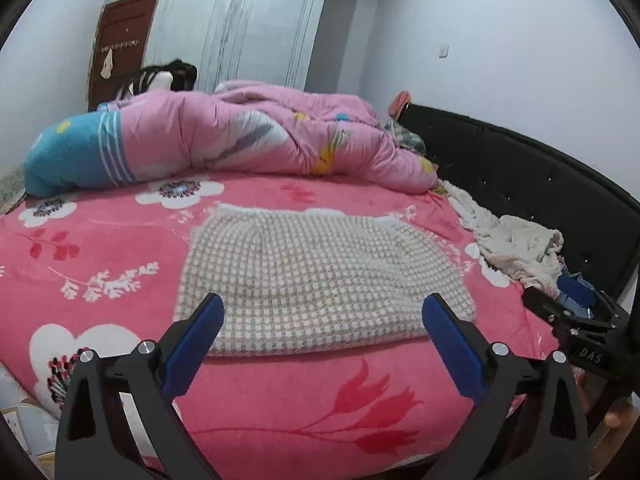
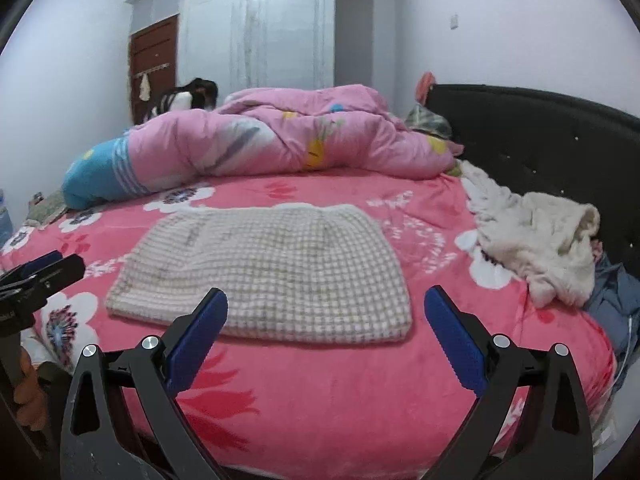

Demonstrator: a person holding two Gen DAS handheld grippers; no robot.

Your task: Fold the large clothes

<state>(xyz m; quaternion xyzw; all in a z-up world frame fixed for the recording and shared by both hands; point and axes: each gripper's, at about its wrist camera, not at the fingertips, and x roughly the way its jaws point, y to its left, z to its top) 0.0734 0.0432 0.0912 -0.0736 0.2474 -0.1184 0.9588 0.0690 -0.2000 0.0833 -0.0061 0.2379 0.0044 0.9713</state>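
Note:
A beige-and-white checked garment (image 1: 320, 280) lies folded into a flat rectangle on the pink floral bedspread (image 1: 120, 240); it also shows in the right wrist view (image 2: 272, 272). My left gripper (image 1: 324, 308) is open and empty, held just short of the garment's near edge. My right gripper (image 2: 326, 304) is open and empty, also just before the near edge, toward the garment's right corner. The right gripper shows at the right edge of the left wrist view (image 1: 576, 320); the left gripper shows at the left edge of the right wrist view (image 2: 36, 276).
A pink and blue quilt (image 1: 224, 136) is bunched across the back of the bed. A cream fleece garment (image 2: 536, 240) and blue clothes (image 2: 616, 296) lie at the right by the black headboard (image 2: 540, 132). A white wardrobe (image 1: 240, 20) and brown door (image 1: 120, 40) stand behind.

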